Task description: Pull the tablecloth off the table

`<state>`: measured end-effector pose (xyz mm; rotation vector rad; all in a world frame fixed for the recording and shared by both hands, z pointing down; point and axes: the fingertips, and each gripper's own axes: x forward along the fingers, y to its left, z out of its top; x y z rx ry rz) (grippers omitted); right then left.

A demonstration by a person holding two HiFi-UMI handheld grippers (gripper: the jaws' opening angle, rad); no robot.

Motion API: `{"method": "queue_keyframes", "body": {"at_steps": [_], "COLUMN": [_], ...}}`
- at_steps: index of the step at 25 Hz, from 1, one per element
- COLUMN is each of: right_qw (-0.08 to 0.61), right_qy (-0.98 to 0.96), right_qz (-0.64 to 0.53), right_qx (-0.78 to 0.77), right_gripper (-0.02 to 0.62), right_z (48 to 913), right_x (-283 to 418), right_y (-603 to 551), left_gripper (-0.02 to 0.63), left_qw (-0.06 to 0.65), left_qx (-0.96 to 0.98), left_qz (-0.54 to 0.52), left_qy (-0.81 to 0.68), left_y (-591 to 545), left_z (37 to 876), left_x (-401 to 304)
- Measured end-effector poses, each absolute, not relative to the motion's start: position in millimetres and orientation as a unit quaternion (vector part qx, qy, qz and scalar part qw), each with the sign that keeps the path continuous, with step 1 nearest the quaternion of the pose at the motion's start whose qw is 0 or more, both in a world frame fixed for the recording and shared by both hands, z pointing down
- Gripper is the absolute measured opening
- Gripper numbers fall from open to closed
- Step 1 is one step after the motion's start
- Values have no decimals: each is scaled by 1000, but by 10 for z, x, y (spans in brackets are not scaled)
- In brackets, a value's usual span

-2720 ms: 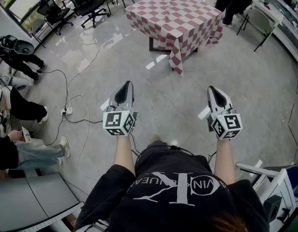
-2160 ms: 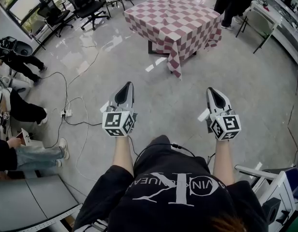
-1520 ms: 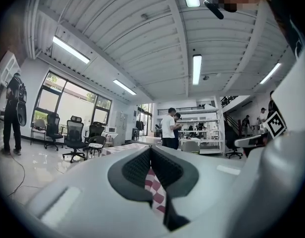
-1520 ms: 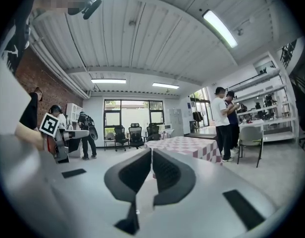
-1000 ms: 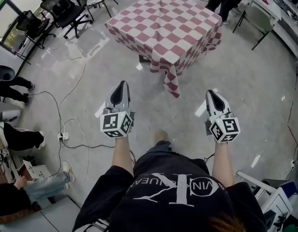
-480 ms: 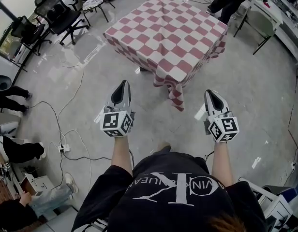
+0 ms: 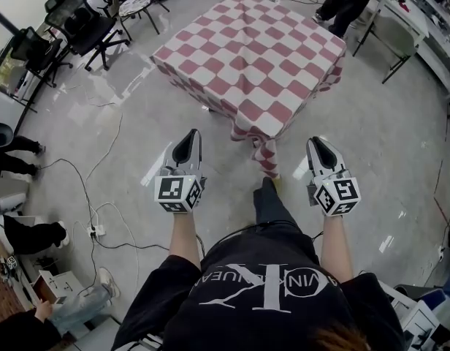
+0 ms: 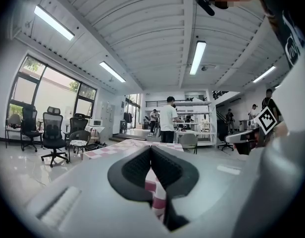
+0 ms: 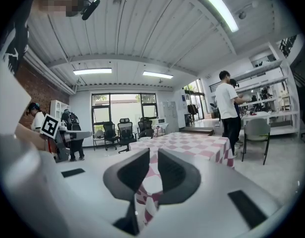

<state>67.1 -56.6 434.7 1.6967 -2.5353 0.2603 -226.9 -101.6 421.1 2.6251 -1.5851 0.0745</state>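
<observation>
A red-and-white checked tablecloth (image 7: pixel 247 64) covers a square table ahead of me, and one corner (image 7: pixel 265 156) hangs down towards me. My left gripper (image 7: pixel 188 136) is held out left of that corner, shut, with nothing in it. My right gripper (image 7: pixel 315 143) is held out right of the corner, also shut and holding nothing. Both are short of the cloth and apart from it. In the left gripper view the cloth (image 8: pixel 157 197) shows past the closed left gripper (image 8: pixel 150 150). In the right gripper view the cloth (image 9: pixel 192 143) lies beyond the right gripper (image 9: pixel 153 155).
Black office chairs (image 7: pixel 86 24) stand at the back left. Cables and a power strip (image 7: pixel 96 231) lie on the floor at my left, near seated people (image 7: pixel 20 232). A person (image 7: pixel 342 2) stands behind the table by a chair (image 7: pixel 389 39) and a bench (image 7: pixel 429 20) at the right.
The table has come much nearer in the head view as I walk up to it. Its hanging corner now sits between the two grippers, which stay shut and level.
</observation>
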Motion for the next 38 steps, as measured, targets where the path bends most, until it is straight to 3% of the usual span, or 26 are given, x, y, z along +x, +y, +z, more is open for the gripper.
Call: {"method": "queue_keyframes", "body": {"at_steps": [3, 10, 15, 38], "right_qw": [27, 14, 30, 110], "right_qy": [-830, -841, -851, -867], "right_qz": [84, 102, 123, 213], "right_qx": [551, 531, 510, 438], "right_gripper": [21, 166, 224, 288], "right_z": [4357, 4379, 4503, 5460], "right_x": [734, 876, 959, 1314], "right_y": [-858, -1720, -2187, -3607], "left_gripper": [12, 18, 155, 322], "left_qw": [43, 56, 76, 144], "left_qx": [850, 850, 854, 841], "left_qz": [14, 10, 12, 115], "left_qy": [-526, -523, -514, -508], "left_y": [-1249, -1962, -2394, -3692], "left_z": [4238, 4239, 4328, 5151], "left_x": [-2259, -2070, -1844, -1248]}}
